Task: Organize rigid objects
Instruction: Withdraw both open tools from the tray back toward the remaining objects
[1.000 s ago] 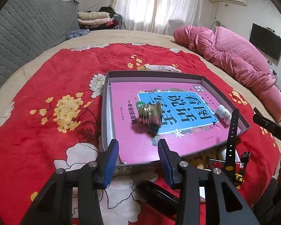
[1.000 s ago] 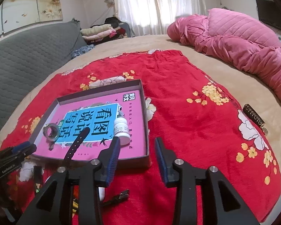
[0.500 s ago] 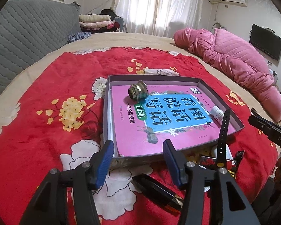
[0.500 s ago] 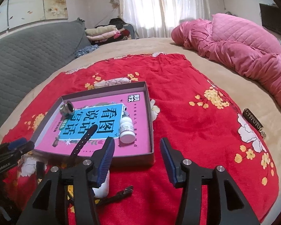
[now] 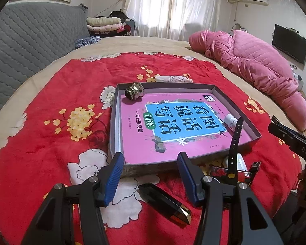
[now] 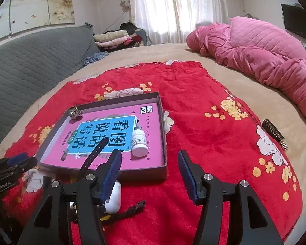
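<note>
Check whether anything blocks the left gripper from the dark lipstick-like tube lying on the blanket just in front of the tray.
Nothing visible does. The left gripper has open, empty jaws, and the dark tube lies bare on the red blanket just below them, on the near side of the tray.

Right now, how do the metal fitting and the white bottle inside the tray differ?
The metal fitting is shiny, ridged brass-coloured metal; the white bottle is smooth plastic with a label. The fitting sits in the tray's far corner by the wall; the bottle lies nearer, along the opposite side. Both lie on their sides on the pink book.
</note>
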Motion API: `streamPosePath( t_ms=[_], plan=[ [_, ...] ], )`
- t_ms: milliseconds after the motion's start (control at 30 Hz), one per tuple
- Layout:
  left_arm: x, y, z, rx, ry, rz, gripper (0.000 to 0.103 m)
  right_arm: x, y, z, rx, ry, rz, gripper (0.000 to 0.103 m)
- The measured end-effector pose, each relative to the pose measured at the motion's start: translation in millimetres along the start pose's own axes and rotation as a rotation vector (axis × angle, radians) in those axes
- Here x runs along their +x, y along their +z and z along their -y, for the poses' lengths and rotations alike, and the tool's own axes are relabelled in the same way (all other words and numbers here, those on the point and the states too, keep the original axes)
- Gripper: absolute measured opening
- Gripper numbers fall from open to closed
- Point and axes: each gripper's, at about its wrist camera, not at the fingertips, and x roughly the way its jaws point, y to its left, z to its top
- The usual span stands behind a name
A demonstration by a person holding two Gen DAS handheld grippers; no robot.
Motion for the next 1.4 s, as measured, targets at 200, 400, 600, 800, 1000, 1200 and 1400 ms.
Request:
streamPosePath(
  t_ms=[200,400,600,800,1000,1200,1400],
  plan=[
    [-4,-2,2,0.003,0.004,-0.004,0.054,-4,0,-1,-0.005,0.0,0.01,0.062],
    [-9,-4,5,0.012,0.009,-0.002,0.054,-7,0,2,0.003,-0.007,0.014,0.063],
    [-13,-6,4,0.008,0.015,-0.004,0.054,-9,-1,2,-0.004,-0.002,0.015,0.063],
    [-16,-7,1,0.005,0.021,-0.01,0.054,-14,-5,-7,-0.038,0.022,0.011,0.063],
    [-20,-11,1,0.013,0.024,-0.02,0.054,-21,-10,-18,-0.092,0.047,0.001,0.063],
    [-25,-16,3,0.021,0.018,-0.032,0.054,-29,-26,-40,-0.199,0.101,-0.037,0.063],
    [-25,-22,6,0.026,0.022,-0.062,0.054,-27,-46,-72,-0.323,0.169,-0.108,0.063]
  ],
)
